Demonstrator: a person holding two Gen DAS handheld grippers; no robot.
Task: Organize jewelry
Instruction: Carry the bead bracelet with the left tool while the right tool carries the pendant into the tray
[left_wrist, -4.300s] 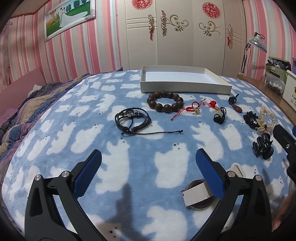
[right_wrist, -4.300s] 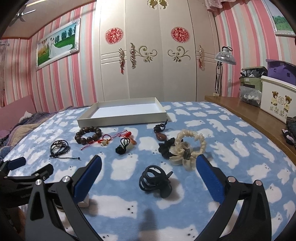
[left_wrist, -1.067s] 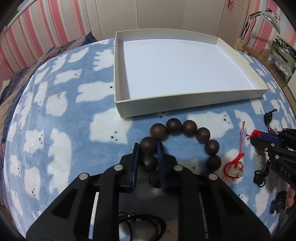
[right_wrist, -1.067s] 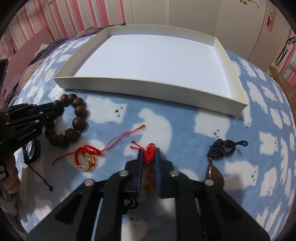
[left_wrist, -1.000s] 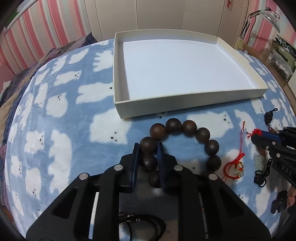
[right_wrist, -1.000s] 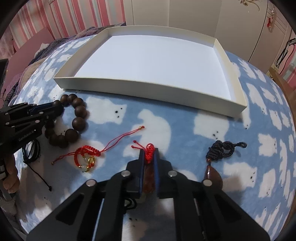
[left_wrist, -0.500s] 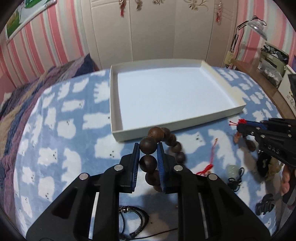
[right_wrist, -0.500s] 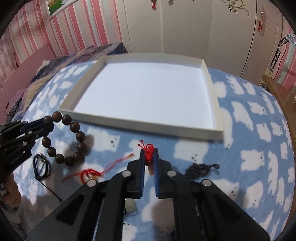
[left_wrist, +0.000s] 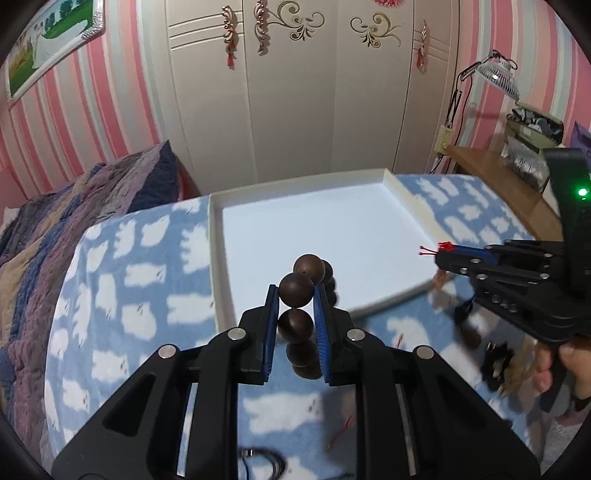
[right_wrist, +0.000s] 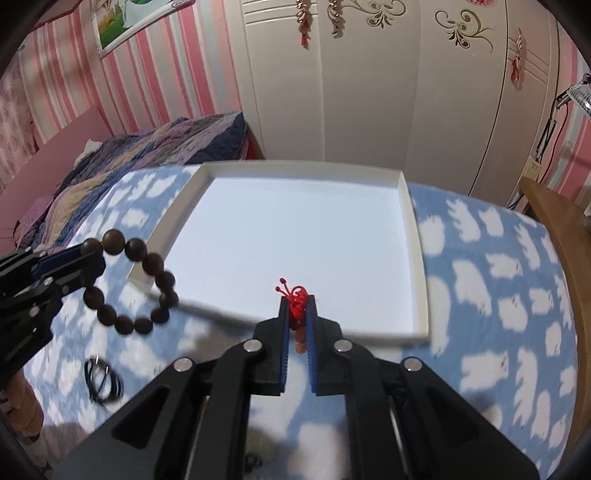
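Observation:
My left gripper (left_wrist: 294, 295) is shut on the dark wooden bead bracelet (left_wrist: 300, 291) and holds it in the air at the near left edge of the white tray (left_wrist: 216, 236). The bracelet also shows in the right wrist view (right_wrist: 147, 266), hanging from the left gripper (right_wrist: 86, 251). My right gripper (right_wrist: 297, 301) is shut on a red-knotted amber pendant (right_wrist: 298, 301), lifted just before the tray's near wall (right_wrist: 423, 280). The right gripper also shows in the left wrist view (left_wrist: 443, 251), by the tray's right corner.
The tray lies on a blue blanket with white bear shapes (left_wrist: 122, 295). A black cord bracelet (right_wrist: 103, 380) lies on the blanket at lower left. Dark hair pieces (left_wrist: 496, 363) lie at the right. A wooden desk (right_wrist: 561, 229) stands to the right, a wardrobe behind.
Both grippers have risen and moved toward the tray, each carrying its piece. The bead bracelet now hangs free of the blanket, and the pendant is off the blanket too.

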